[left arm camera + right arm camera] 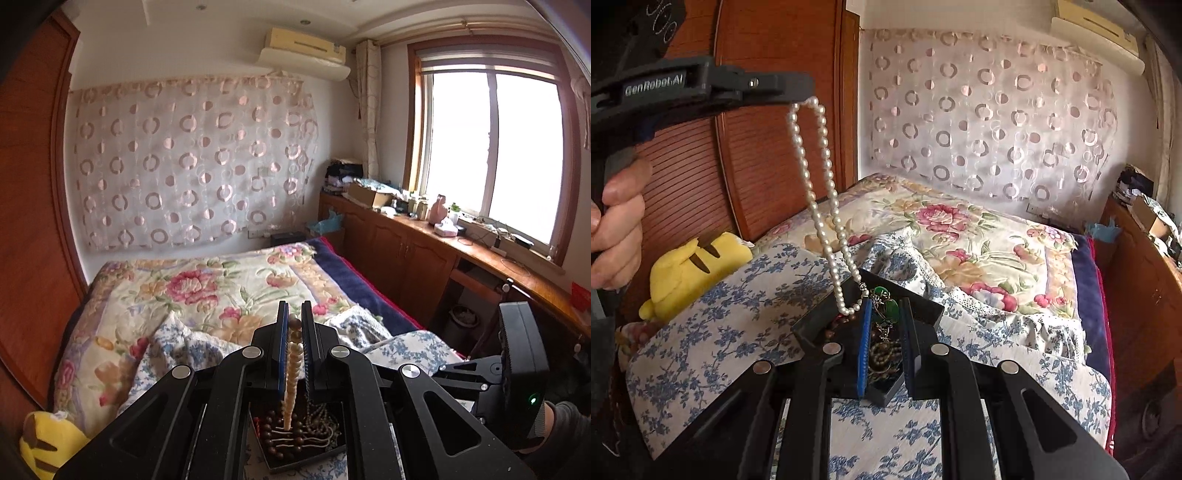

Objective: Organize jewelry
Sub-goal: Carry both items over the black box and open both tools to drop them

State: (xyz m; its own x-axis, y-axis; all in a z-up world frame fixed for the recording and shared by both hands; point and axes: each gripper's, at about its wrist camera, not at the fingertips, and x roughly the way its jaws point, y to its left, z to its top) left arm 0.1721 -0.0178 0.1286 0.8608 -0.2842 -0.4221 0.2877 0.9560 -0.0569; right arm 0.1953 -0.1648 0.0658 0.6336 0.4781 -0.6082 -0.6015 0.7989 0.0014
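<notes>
My left gripper [294, 325] is shut on a white pearl necklace [291, 376] and holds it high; the strand hangs down into a black jewelry box [273, 463] on the bed. In the right wrist view the left gripper [809, 96] shows at the upper left with the pearl necklace [820, 192] dangling into the black box [923, 302]. The box holds brown bead strands [288, 435] and a green pendant necklace [888, 308]. My right gripper [884, 314] hovers over the box, jaws slightly apart around the green pendant, not clamped.
The box rests on a blue-floral cushion [738, 332] atop a flowered bedspread [979, 236]. A yellow plush toy [690, 269] lies at the left by a wooden wardrobe [757, 147]. A wooden cabinet counter [461, 251] with clutter runs under the window at the right.
</notes>
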